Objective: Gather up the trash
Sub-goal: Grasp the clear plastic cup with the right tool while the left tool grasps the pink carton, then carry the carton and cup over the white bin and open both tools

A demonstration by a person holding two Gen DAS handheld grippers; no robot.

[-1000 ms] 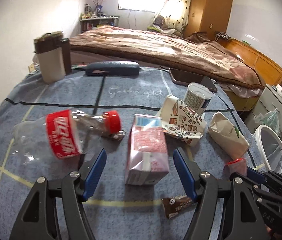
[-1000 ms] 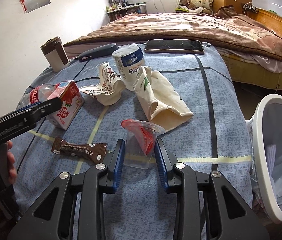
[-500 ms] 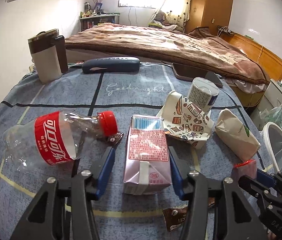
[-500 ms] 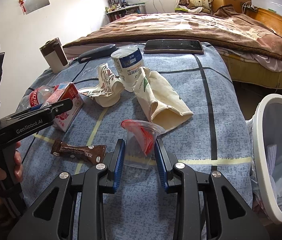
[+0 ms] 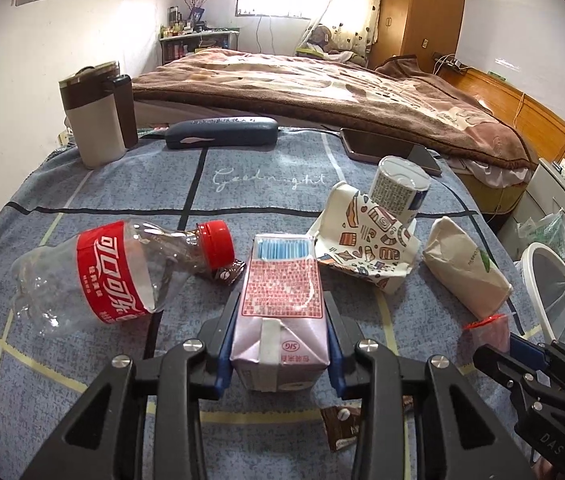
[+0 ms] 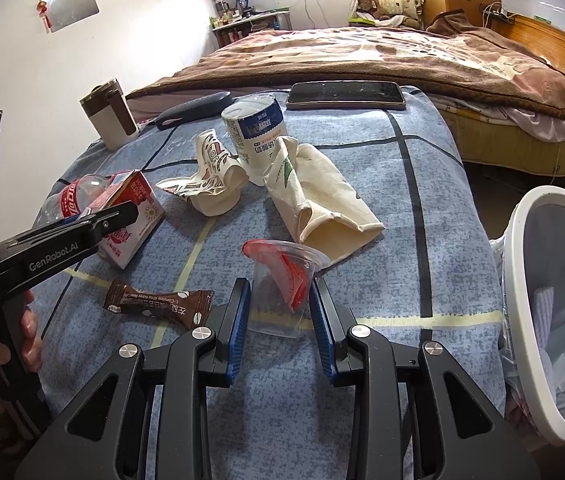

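Angled down over the surface, the left gripper (image 5: 280, 344) has just closed its jaws onto the milk carton (image 5: 280, 312) at lower centre, while the right gripper (image 6: 280, 320) clamps the clear plastic cup (image 6: 282, 286) at frame centre.

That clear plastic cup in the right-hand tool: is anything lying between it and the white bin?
Nothing visible. The right gripper holds the clear cup, and only bare blue bedspread lies between it and the white bin at the bed's edge.

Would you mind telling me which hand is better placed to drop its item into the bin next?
Right. The right gripper grips the clear plastic cup, and the white-rimmed bin is just beside it. The left gripper has just been closing on the milk carton, farther from the bin.
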